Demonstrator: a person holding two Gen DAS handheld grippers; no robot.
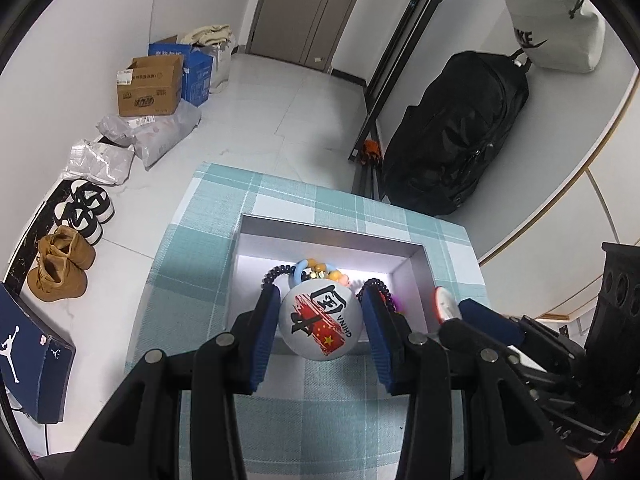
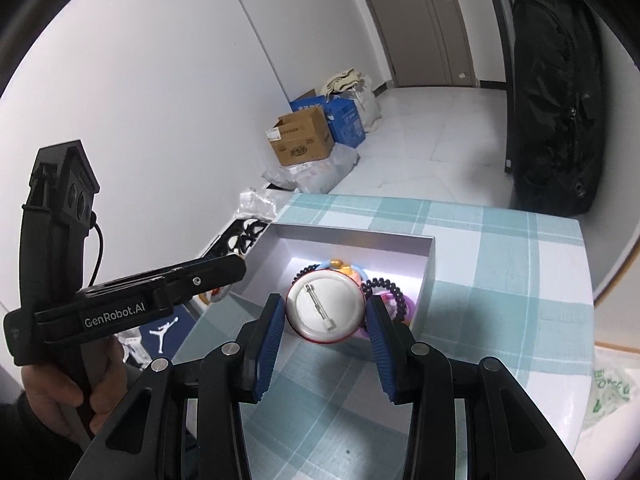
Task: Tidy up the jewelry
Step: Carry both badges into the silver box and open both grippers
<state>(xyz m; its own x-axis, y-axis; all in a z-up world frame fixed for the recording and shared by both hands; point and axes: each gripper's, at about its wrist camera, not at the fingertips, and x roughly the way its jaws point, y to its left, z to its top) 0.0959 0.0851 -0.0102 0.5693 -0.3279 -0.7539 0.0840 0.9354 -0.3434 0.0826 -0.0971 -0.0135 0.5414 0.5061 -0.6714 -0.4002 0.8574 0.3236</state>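
Observation:
My left gripper (image 1: 320, 296) is shut on a round white badge (image 1: 320, 326) printed with a red flag design and "CHINA", held above the near wall of an open silver box (image 1: 332, 244). In the box lie black bead bracelets (image 1: 276, 271), a colourful bead bracelet (image 1: 320, 269) and a purple piece (image 1: 394, 304). My right gripper (image 2: 325, 302) is shut on a second badge (image 2: 325, 312), its white back and pin facing the camera, over the same box (image 2: 352, 246). In the left wrist view that badge (image 1: 445, 304) shows edge-on at the right.
The box rests on a teal plaid tablecloth (image 1: 192, 280) whose edges drop to a tiled floor. Shoes (image 1: 60, 264), cardboard boxes (image 1: 150, 88) and plastic bags line the left wall. A black bag (image 1: 456, 132) and a tripod stand behind. A person's hand (image 2: 60, 400) grips the left handle.

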